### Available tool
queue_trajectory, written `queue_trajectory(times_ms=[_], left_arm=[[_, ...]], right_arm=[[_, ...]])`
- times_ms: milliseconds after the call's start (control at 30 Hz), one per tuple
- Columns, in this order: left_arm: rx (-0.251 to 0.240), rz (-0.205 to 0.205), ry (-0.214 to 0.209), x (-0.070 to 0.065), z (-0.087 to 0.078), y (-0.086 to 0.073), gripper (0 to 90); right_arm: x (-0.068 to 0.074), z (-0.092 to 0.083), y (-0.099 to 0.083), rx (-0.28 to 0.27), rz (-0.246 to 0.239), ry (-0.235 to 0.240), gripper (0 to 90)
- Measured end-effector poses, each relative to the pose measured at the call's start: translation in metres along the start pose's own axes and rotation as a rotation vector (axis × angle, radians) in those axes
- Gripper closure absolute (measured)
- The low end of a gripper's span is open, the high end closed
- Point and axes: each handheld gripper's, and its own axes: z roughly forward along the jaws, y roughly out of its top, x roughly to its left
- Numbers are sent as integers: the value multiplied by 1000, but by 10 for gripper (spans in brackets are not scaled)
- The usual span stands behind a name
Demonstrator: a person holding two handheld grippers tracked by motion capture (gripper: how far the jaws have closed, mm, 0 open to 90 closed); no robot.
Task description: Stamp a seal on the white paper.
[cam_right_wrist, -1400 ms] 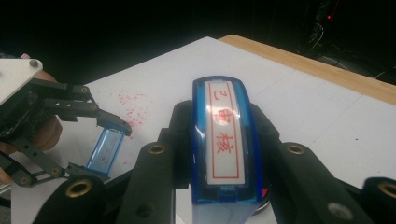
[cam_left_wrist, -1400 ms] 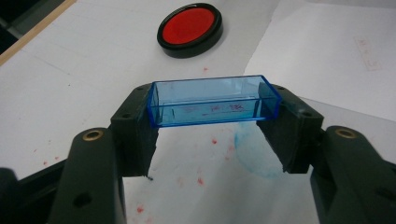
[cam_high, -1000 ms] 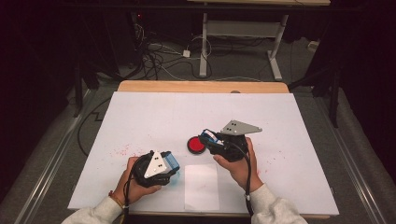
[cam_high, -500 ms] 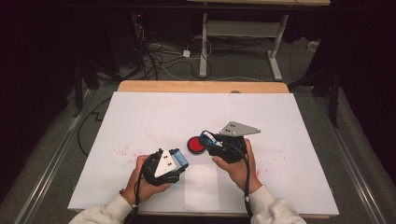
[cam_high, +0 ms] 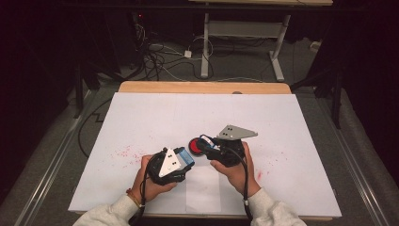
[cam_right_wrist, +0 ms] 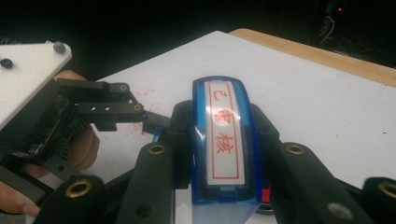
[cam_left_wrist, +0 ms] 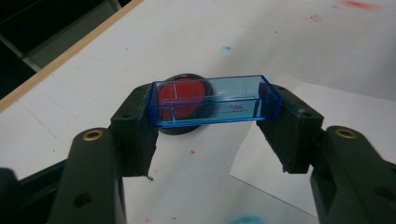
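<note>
Jaws of the left gripper [cam_left_wrist: 211, 117] clenched across the short ends of a clear blue cap [cam_left_wrist: 219, 95], open side up, carried just above the surface [cam_high: 188, 113] near its front edge. Beyond the cap, and seen through it in the left gripper view, a red ink pad [cam_high: 195, 145] in a round black case. Further right, jaws of the right gripper [cam_high: 211, 143] grasping a blue stamp [cam_right_wrist: 223, 149] by its long sides, red-lettered label up, right at the pad.

Likely the inking step, with the print due on the white sheet [cam_high: 203, 190] in front of both hands. Best done by bringing the stamp down flat and square on the pad, pressing lightly, lifting straight off, and holding the cap level and out of the way.

Hidden: the stamp's printing face. Impossible to tell whether stamp and pad touch. Pad's near rim cut off behind the cap. Label characters partly washed out by glare.
</note>
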Motion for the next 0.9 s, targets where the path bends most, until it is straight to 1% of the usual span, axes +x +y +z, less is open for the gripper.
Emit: queue_trajectory(times_ms=[33,100,267,533,600,700,833,900], left_arm=[[-2,-5,-9,0,1,1,390],[-8,-6,-4,0,2,2,389],[-12,-9,-13,-2,4,4,390],[-11,3,-15,-5,6,6,390],[-10,2,-14,-3,5,6,390],[-7,-15,-9,0,4,5,389],[6,-4,-9,0,5,4,389],[10,-6,-6,2,4,3,390]], right_arm=[[1,1,0,3,-7,1,695],[3,3,-1,6,-9,4,695],[6,7,-3,17,-15,9,695],[8,9,-4,23,-18,13,695],[9,9,-5,26,-15,14,695],[9,8,-7,32,-20,15,695],[12,7,-13,53,-29,9,695],[13,6,-17,66,-34,10,695]])
